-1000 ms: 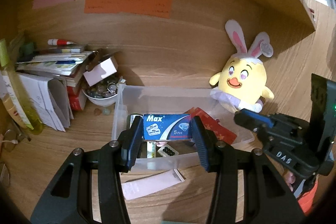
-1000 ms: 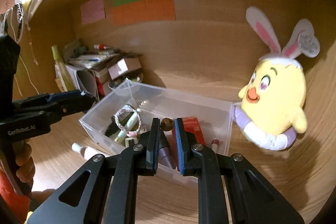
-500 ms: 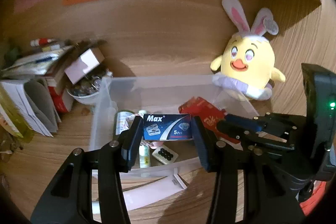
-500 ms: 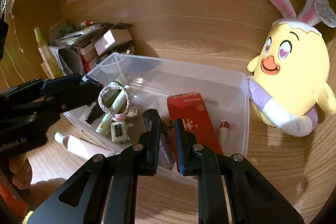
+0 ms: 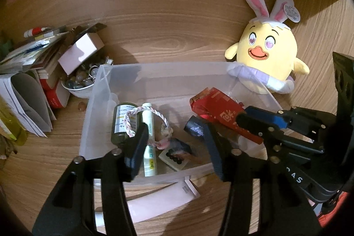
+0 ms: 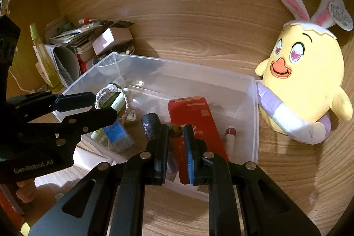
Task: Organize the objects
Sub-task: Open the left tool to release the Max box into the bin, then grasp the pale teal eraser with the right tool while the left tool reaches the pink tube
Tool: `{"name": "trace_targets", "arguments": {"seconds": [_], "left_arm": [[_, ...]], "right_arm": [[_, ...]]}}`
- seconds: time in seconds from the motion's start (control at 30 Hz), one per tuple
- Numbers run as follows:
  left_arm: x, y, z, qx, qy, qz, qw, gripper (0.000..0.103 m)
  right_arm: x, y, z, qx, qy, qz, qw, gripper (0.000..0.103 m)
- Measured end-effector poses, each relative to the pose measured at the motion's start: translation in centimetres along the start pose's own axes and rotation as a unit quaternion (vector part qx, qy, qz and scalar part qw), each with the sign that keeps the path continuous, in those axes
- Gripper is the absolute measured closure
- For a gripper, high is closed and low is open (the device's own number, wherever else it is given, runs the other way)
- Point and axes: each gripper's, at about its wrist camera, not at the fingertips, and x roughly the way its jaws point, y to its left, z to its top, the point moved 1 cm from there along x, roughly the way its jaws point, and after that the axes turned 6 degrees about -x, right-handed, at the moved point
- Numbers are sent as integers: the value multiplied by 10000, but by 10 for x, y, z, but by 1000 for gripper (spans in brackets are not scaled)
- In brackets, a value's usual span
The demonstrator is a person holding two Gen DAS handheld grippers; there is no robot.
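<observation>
A clear plastic bin (image 5: 154, 72) (image 6: 254, 107) holds a red carton (image 5: 218, 110) (image 6: 192, 116), a green bottle (image 5: 124, 121), a braided bracelet (image 5: 132, 118), a white tube and a black tube. My left gripper (image 5: 174, 145) is open and empty over the bin's near side. The blue Max box (image 6: 117, 134) lies in the bin below the left gripper (image 6: 97, 107). My right gripper (image 6: 176, 136) is shut on a small brown bead (image 6: 176, 128) above the bin, beside the red carton.
A yellow bunny-eared plush (image 5: 267, 59) (image 6: 305, 85) leans at the bin's right end. Books, papers, a small white box and a bowl of trinkets (image 5: 77, 83) crowd the left. A pink tube (image 5: 154, 200) lies in front of the bin. Wooden wall behind.
My left gripper opened and dropped the blue Max box into the bin. Both grippers moved forward and down over the bin; the right still holds the bead.
</observation>
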Motion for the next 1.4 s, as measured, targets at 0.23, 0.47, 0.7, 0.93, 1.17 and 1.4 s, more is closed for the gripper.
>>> {"name": "trace_targets", "arguments": {"seconds": [0.23,0.47,0.7,0.93,1.17,1.4], "left_arm": [[-21,1,1,-40,-158,-12,9999,20],[-47,2,-1,-3,-375,118,9992,12],[-71,9,-8,-26,-442,235,9987,6],[-84,18,-24,-25,-367,391,9986,5],[-88,33,-41,-49,-212,642,9977,5],[-83,60,-62,-252,70,1023,9944,5]], "right_arm": [[-2,1,-1,-100,20,88,9999,68],[-13,3,2,-158,-79,88,9998,64],[-42,14,2,-373,-426,47,9984,37],[-57,24,-12,-525,-387,58,9979,36],[-61,38,-35,-411,-221,386,9982,29],[-50,54,-56,-332,142,605,9975,29]]}}
